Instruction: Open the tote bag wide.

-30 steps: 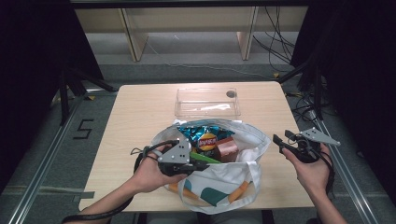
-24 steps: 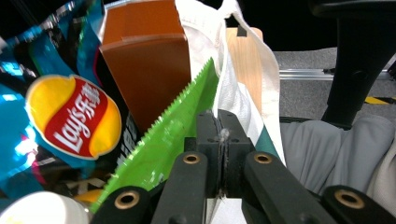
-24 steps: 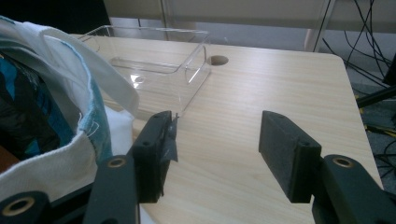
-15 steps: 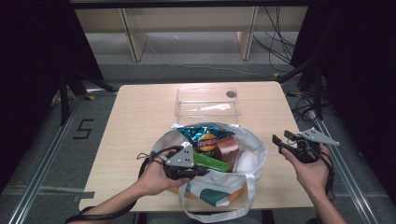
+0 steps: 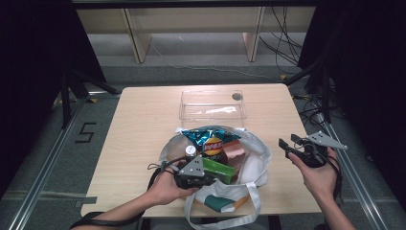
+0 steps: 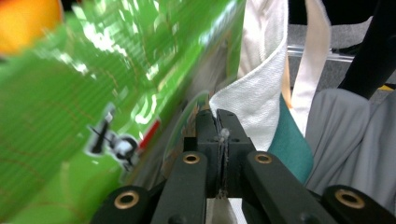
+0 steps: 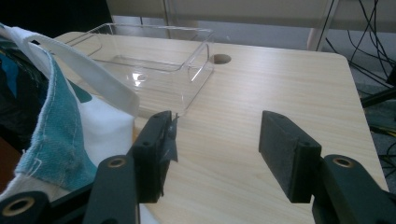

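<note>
Left gripper (image 6: 222, 135) jaws pressed together, pinching white bag rim; green packet (image 6: 84, 93) just beside. Right gripper (image 7: 215, 149) jaws apart, nothing between, held over table (image 7: 261, 93) beside tote bag (image 5: 249, 165).

High view adds bag contents: blue chip packet (image 5: 206, 136), brown packet (image 5: 232, 152), green packet, small bottle cap. Right gripper view adds clear plastic tray (image 7: 154, 70), empty, beyond bag. Light wood table, grey floor, cables, dark surround.

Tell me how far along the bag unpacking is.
Nothing looks done: the clear tray holds no items. In hand: the left claw is shut at the tote bag rim beside the green packet; what it pinches is unclear. The right claw waits open. Snacks remain inside.
</note>
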